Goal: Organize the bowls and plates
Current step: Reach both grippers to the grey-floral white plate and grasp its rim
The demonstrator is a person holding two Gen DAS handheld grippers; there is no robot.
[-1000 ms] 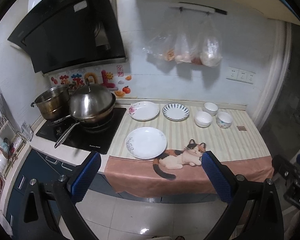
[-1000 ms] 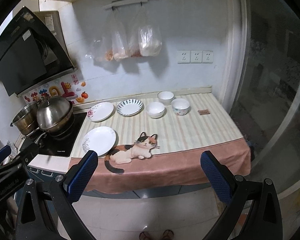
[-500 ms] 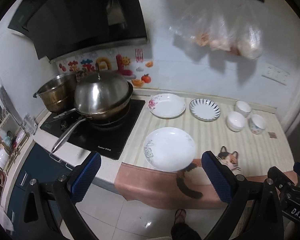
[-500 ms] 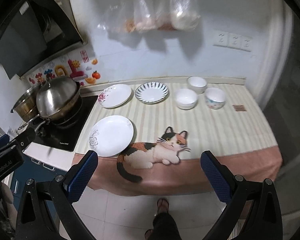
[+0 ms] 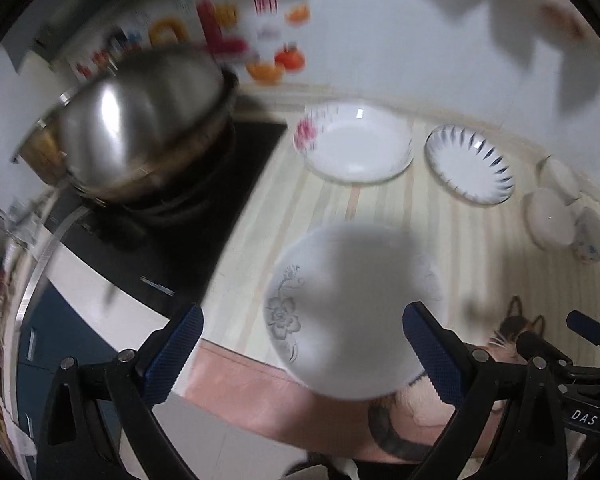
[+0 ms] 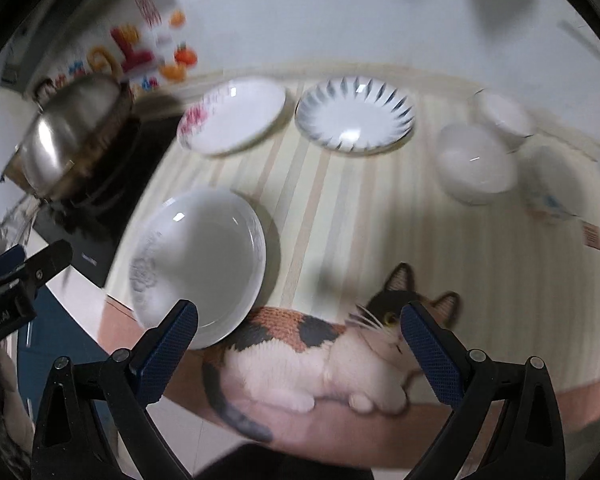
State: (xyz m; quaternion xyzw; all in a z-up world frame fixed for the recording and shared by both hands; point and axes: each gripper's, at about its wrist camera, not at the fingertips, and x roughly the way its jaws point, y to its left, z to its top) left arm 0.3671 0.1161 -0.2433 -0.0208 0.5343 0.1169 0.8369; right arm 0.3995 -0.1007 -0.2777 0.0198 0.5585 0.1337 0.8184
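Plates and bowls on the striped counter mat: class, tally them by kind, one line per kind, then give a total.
Plates: 3: grey-flower plate, pink-flower plate, blue-striped plate
Bowls: 3: front white bowl, back white bowl, patterned bowl
Total: 6

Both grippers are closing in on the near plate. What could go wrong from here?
1. The grey-flower plate sits at the counter's front edge, partly over the pink cloth hem; a nudge might tip it off.
2. Left gripper and right gripper both hang open nearby and may collide.
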